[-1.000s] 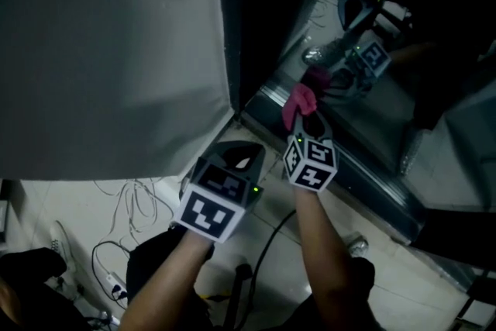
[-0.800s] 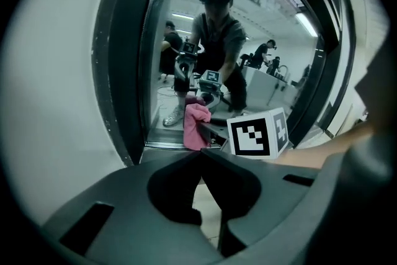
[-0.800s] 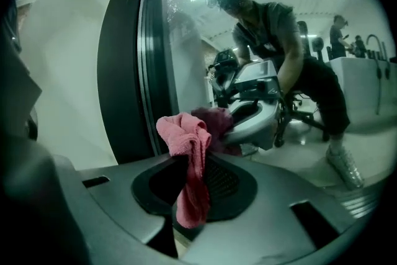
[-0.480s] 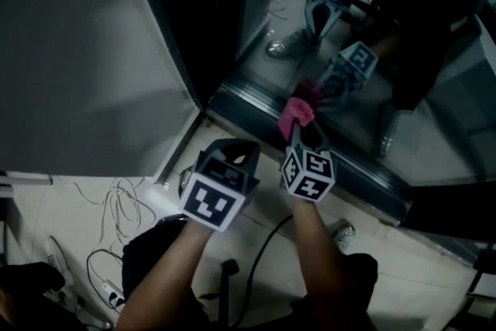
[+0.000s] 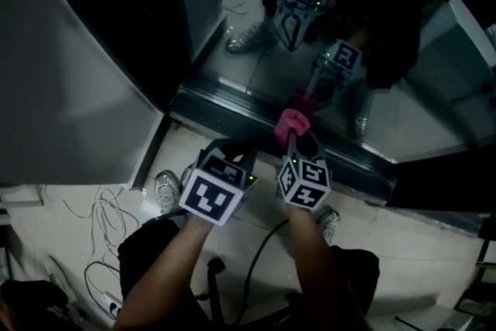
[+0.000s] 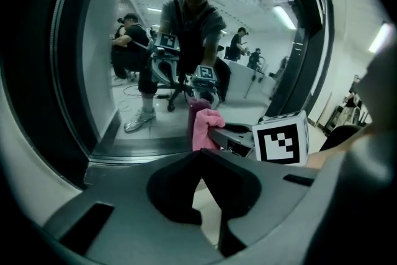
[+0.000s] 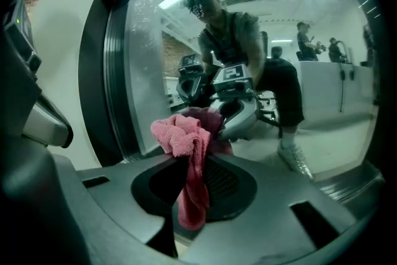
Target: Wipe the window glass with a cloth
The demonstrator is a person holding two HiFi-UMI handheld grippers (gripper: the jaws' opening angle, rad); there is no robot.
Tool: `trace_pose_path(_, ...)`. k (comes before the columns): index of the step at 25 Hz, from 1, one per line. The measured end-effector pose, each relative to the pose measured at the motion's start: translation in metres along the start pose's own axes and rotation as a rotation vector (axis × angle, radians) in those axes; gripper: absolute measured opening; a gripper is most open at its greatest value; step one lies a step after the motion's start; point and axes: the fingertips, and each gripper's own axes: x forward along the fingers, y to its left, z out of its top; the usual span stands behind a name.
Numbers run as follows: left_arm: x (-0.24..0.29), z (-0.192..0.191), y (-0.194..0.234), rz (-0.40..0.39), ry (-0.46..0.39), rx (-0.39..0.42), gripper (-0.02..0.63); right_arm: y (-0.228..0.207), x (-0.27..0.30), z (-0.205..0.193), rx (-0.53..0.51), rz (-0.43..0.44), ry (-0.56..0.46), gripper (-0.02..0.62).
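Where right claw [image 7: 191,161] clamps, pink cloth [image 7: 178,133] bunched

Crumpled pink cloth [image 5: 293,123] pressed against the reflective window glass [image 5: 418,112] near its bottom.

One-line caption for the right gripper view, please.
Right tongs clamp a bunched pink cloth at the reflective window glass.

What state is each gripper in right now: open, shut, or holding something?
Left gripper: shut, empty.
Right gripper: shut on the pink cloth.
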Motion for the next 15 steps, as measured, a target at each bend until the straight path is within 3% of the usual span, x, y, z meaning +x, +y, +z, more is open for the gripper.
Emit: trace_pose_path(15, 0.076, 0.008, -0.1, -0.108, 0.025, 0.113, 0.002, -0.136, -0.071, -0.008, 0.047, -0.155, -0.012, 0.063)
